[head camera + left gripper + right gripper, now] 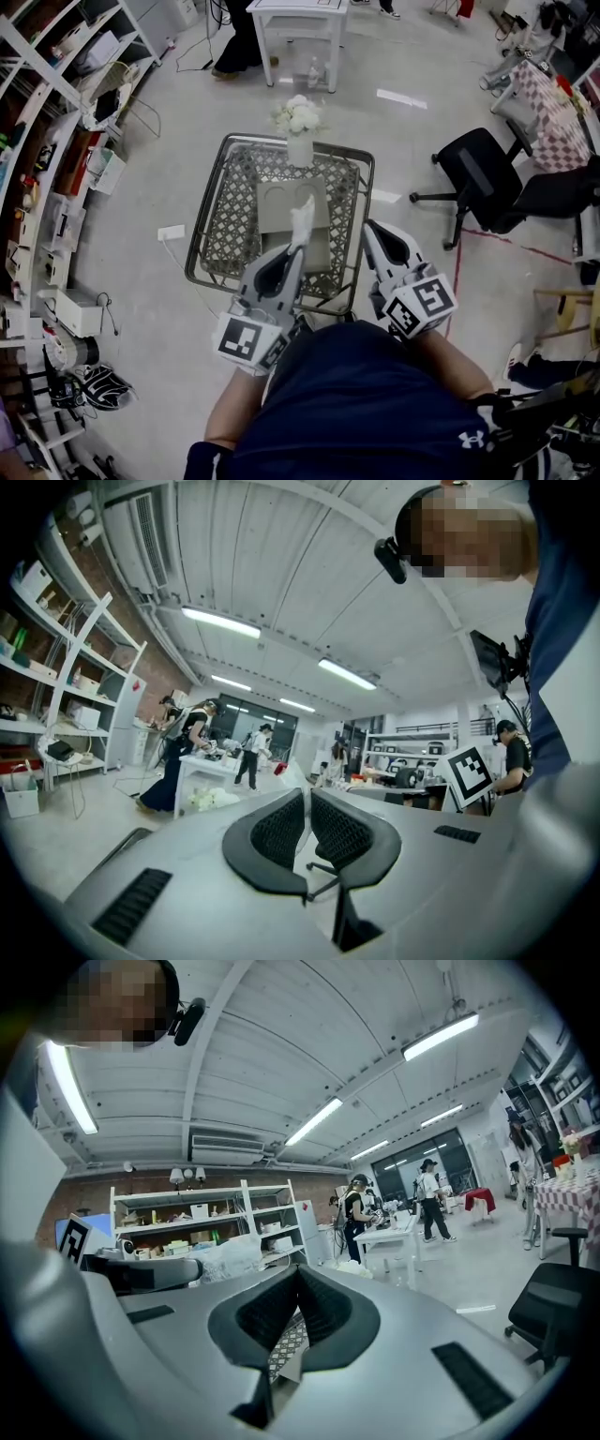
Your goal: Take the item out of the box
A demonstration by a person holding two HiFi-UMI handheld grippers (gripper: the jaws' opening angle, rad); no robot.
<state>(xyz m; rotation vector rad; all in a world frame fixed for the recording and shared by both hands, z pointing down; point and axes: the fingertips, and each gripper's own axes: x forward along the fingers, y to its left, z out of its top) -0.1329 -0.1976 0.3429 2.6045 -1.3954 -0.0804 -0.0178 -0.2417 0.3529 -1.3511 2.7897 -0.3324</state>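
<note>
Right gripper jaws together, empty; lattice table below.

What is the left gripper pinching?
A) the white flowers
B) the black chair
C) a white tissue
C: the left gripper is shut on a white tissue that sticks up from the box; the flowers stand farther off, with nothing touching them.
</note>
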